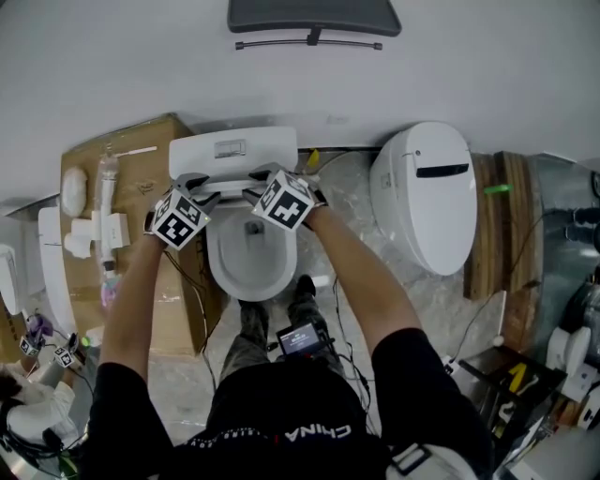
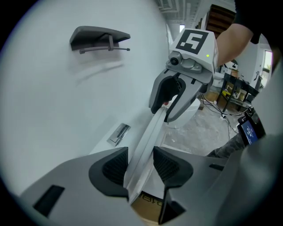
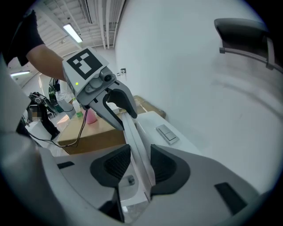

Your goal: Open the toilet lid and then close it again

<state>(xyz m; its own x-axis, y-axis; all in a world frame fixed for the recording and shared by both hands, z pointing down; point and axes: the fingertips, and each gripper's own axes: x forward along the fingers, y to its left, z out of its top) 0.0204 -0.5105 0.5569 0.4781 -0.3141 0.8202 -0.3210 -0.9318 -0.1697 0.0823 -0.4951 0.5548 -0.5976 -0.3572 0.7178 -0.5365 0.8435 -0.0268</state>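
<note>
The white toilet (image 1: pixel 246 267) stands against the wall, its bowl uncovered. Its lid (image 1: pixel 232 175) is raised on edge in front of the tank (image 1: pixel 232 148). My left gripper (image 1: pixel 201 187) is shut on the lid's left part and my right gripper (image 1: pixel 260 183) on its right part. In the left gripper view the lid's edge (image 2: pixel 148 141) runs between the pads of the left gripper (image 2: pixel 140 165) up to the right gripper (image 2: pixel 166 108). The right gripper view shows the lid (image 3: pixel 135 137) clamped in the right gripper (image 3: pixel 139 163), with the left gripper (image 3: pixel 126 118) farther along.
A second white toilet (image 1: pixel 427 192) with its lid down stands to the right beside a wooden pallet (image 1: pixel 502 216). A cardboard box (image 1: pixel 141 173) with bottles sits to the left. A dark shelf (image 1: pixel 314 17) hangs on the wall above. Cables lie on the floor.
</note>
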